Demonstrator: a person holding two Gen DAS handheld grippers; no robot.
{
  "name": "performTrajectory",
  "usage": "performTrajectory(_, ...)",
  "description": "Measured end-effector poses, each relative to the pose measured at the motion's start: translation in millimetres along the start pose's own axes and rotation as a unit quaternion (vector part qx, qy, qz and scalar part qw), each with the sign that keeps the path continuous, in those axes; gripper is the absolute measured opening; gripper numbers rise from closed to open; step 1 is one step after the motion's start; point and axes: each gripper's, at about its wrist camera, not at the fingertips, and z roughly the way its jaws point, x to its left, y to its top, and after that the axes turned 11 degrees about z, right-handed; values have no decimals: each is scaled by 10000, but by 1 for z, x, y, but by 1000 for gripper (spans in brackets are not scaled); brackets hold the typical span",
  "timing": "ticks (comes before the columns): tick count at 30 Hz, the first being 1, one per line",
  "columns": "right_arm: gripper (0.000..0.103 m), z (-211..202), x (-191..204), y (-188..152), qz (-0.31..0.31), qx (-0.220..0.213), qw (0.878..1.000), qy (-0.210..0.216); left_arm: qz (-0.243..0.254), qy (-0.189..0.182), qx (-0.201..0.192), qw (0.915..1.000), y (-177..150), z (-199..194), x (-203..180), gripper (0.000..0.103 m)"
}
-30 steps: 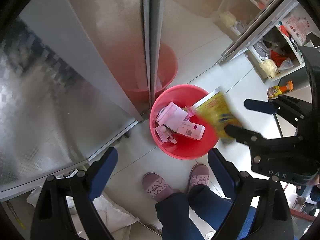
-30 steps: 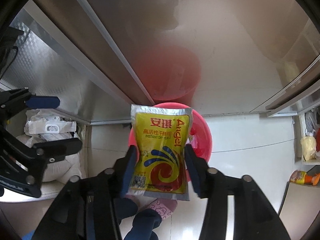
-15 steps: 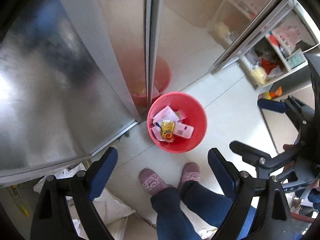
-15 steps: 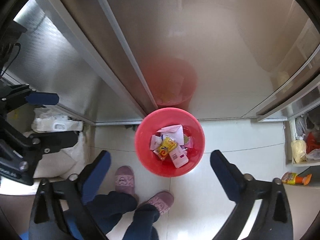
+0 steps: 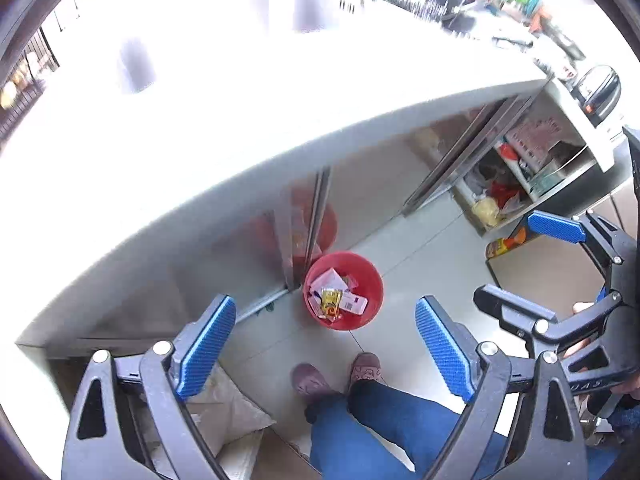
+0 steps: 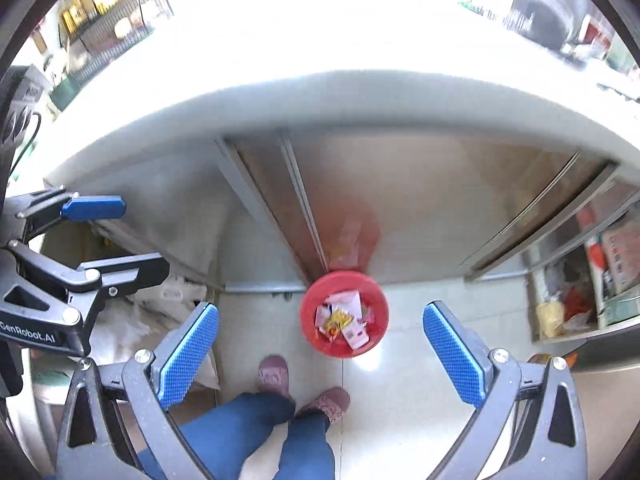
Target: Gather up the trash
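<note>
The left tongs (image 5: 324, 344) stood spread wide with nothing between the blue pads (image 5: 206, 346), aimed steeply down at the floor. Past them, against the foot of the steel cabinet doors (image 5: 304, 220), sat the red bin (image 5: 343, 290), and in it lay the trash: a yellow sachet (image 5: 331, 302) on top of white and pink wrappers (image 5: 330, 280). A person's slippered feet (image 5: 340, 374) stood just short of the bin. Further right, the right tongs (image 6: 320, 336) were equally splayed and empty, looking down on the same bin (image 6: 344, 314) from well above. The white surface (image 6: 360, 96) ran along the top of both views, badly overexposed, with blurred clutter at its far edge; an open shelf (image 5: 520, 184) of packets stood at far right.

By my reading, the drop into the bin was done and the step in hand was the return for another piece. Neither view showed clearly what litter remained on the surface, so the next move called for bringing the tongs level over it, finding a loose item, and closing one pair on it.
</note>
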Motion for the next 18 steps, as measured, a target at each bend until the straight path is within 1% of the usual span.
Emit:
performTrajectory(5, 102, -48, 21, 24, 108, -290, 9990, -324, 185, 76, -425, 9989, 21, -59, 7, 90)
performTrajectory(8, 102, -72, 29, 33, 203, -480, 9972, -536, 325, 119, -772, 9964, 34, -90, 13, 90)
performTrajectory(13, 102, -111, 34, 41, 755, -883, 9907, -711, 691, 89, -1054, 9920, 58, -125, 16, 91)
performTrajectory(16, 102, -129, 35, 47, 982, -1073, 9857, -855, 859, 118, -1310, 9876, 65, -151, 16, 91)
performTrajectory(18, 102, -141, 38, 51, 1089, -1221, 9817, -969, 928, 119, -1404, 9857, 68, -162, 17, 91)
